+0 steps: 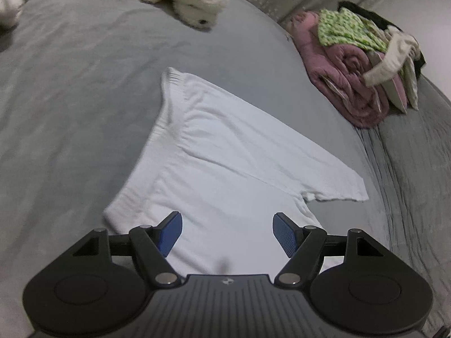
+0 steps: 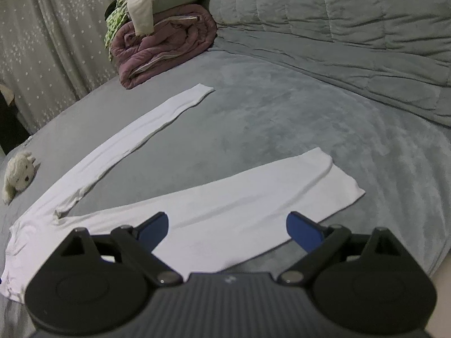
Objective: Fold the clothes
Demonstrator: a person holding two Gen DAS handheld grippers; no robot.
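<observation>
Garment: your white leggings (image 2: pixel 231 205) lie flat on the bed, soft ribbed knit with an elastic waistband at the left in the right wrist view; one leg runs toward the rolled quilt, the other spreads under your right gripper.
Left gripper (image 1: pixel 227 232): your jaws stand apart above the white knit, nothing between the blue textured pads (image 1: pixel 284 233).
Right gripper (image 2: pixel 227 229): your jaws are spread wide over the nearer leg, gripping nothing.
Writing: only a small pale emblem on each ribbed black gripper body; you cannot read it.
Bed sheet (image 2: pixel 282 118): grey, plush, faintly mottled nap.
Grey comforter (image 2: pixel 352 19): quilted, crumpled, along the far edge.
Rolled quilt (image 2: pixel 166 45): mauve, puffy, topped with green floral and cream cloths.
Plush dog (image 1: pixel 194 0): cream, shaggy, well apart from the leggings.
Curtain (image 2: pixel 42 42): pale, dotted with small stars.
</observation>
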